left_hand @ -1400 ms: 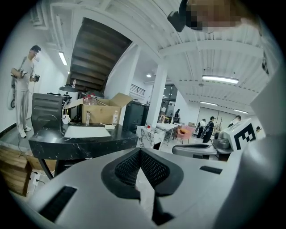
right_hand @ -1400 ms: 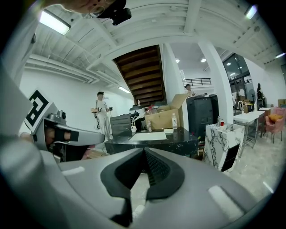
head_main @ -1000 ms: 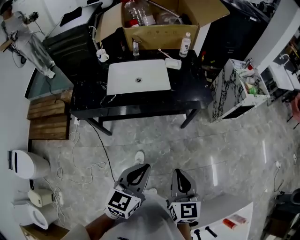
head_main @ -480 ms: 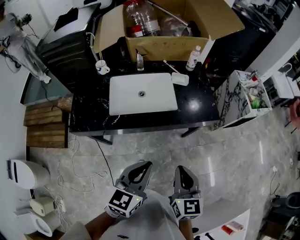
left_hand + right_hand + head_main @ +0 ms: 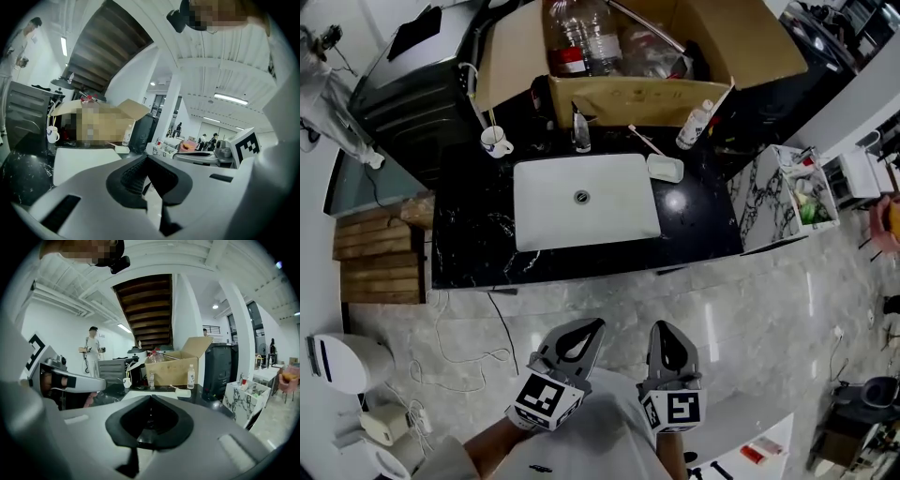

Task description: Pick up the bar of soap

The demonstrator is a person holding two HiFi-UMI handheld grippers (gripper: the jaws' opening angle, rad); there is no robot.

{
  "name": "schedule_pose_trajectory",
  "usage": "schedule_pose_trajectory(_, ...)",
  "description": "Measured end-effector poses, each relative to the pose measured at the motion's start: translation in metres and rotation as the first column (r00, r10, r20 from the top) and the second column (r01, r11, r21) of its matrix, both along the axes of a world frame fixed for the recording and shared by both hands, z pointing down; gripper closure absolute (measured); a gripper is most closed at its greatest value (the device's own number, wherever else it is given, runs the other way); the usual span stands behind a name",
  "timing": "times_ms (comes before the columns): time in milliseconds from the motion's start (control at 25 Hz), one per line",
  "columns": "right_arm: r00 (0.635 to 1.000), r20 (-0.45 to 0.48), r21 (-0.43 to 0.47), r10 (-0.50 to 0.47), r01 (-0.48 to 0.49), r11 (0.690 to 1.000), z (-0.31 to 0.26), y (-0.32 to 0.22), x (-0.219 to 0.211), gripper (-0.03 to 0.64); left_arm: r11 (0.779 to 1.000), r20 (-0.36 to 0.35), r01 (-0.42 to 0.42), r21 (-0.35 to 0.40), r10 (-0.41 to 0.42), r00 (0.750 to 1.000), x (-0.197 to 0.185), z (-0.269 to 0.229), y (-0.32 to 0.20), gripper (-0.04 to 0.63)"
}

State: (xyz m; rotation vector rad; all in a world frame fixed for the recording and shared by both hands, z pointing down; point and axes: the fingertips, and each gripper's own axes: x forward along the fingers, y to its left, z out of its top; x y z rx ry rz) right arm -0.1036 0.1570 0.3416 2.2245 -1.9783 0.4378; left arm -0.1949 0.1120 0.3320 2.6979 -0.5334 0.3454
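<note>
The jaws of the left gripper (image 5: 145, 157) and the right gripper (image 5: 150, 395) are both pressed together, with nothing between them. Well ahead, roughly in line with the right pair, the bar of soap (image 5: 665, 169) lies on the dark surface (image 5: 469, 234) just beside the sink (image 5: 581, 202), perhaps in a dish; it is too small to tell. Approach first, spread the right jaws early, then straddle the bar's narrow width.
</note>
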Motion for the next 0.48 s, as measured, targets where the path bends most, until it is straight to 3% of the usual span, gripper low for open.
schedule_pose_trajectory(480, 1.0, 0.002, -0.012, 0.027, -0.027, 1.0, 0.01, -0.023, 0.003, 0.62, 1.0, 0.01, -0.016, -0.012, 0.016, 1.0, 0.004, 0.002, -0.023, 0.595)
